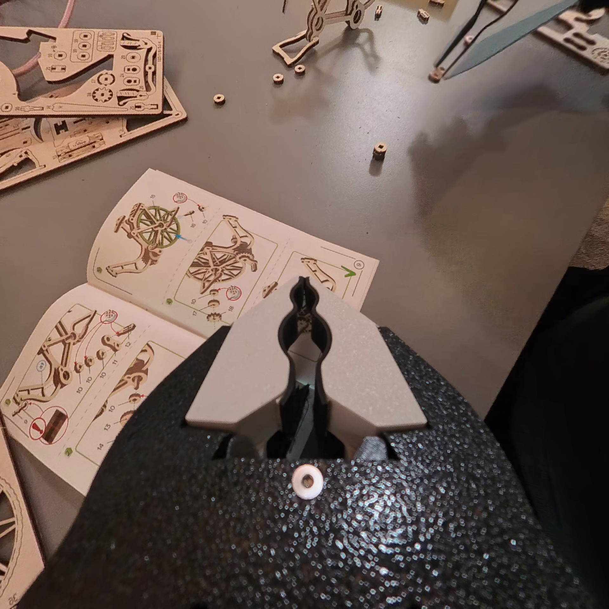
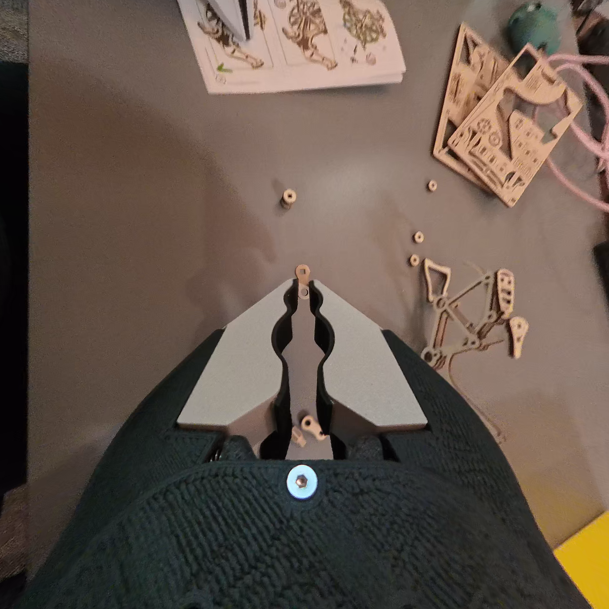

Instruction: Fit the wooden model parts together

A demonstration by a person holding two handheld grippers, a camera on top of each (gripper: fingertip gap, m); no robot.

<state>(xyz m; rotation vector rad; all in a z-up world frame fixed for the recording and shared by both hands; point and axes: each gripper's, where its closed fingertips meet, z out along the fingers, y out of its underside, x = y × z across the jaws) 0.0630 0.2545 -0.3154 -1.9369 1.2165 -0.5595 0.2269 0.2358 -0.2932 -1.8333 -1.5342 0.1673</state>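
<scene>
My right gripper [image 2: 303, 287] is shut on a small flat wooden link piece [image 2: 302, 276] with two holes, held above the grey table [image 2: 164, 197]. The link's round end sticks out past the fingertips. A partly built wooden model [image 2: 471, 319] lies to its right and shows in the left wrist view [image 1: 321, 31] at the far top. My left gripper [image 1: 304, 282] is shut with nothing between its tips, over the open instruction booklet [image 1: 197, 280]. The right gripper also shows in the left wrist view [image 1: 435, 75], far off at the top right.
Stacked wooden part sheets [image 1: 82, 75] [image 2: 501, 128] lie beside the booklet [image 2: 296, 49]. Small wooden washers [image 1: 219, 99] [image 2: 418, 236] and a spool [image 1: 380, 152] [image 2: 288, 197] are scattered on the table. Two small loose pieces [image 2: 311, 425] lie under my right gripper. A pink cable [image 2: 580, 99] runs along the far right. The grippers' ends are close to 20 cm from one another.
</scene>
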